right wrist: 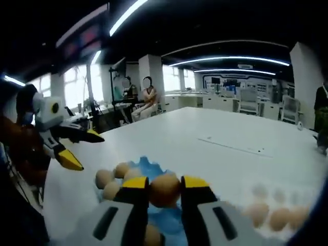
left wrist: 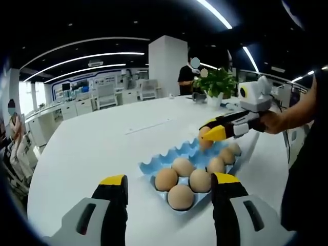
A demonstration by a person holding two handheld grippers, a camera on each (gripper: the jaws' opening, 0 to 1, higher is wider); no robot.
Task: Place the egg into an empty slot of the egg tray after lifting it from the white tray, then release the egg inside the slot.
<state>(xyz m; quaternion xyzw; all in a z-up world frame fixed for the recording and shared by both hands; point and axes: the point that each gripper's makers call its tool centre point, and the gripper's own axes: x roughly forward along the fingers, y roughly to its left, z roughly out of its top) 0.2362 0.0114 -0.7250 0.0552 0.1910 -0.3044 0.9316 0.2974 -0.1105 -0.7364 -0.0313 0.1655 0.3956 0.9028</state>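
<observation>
Egg [right wrist: 164, 190] gripped betw. right gripper [right wrist: 164, 190] jaws, just above blue egg tray [left wrist: 154, 166] on white bench [left wrist: 102, 143]. Left gripper [left wrist: 169, 185] jaws wide, holding nothing, near tray. Plant [left wrist: 215, 82] far back.

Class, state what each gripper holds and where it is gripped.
Right gripper: an egg, pinched across its two sides. Left gripper: nothing, open.

Egg over the tray
Your brown egg [right wrist: 164, 190] sits pinched above the blue egg tray [left wrist: 154, 166], which holds six eggs.
</observation>
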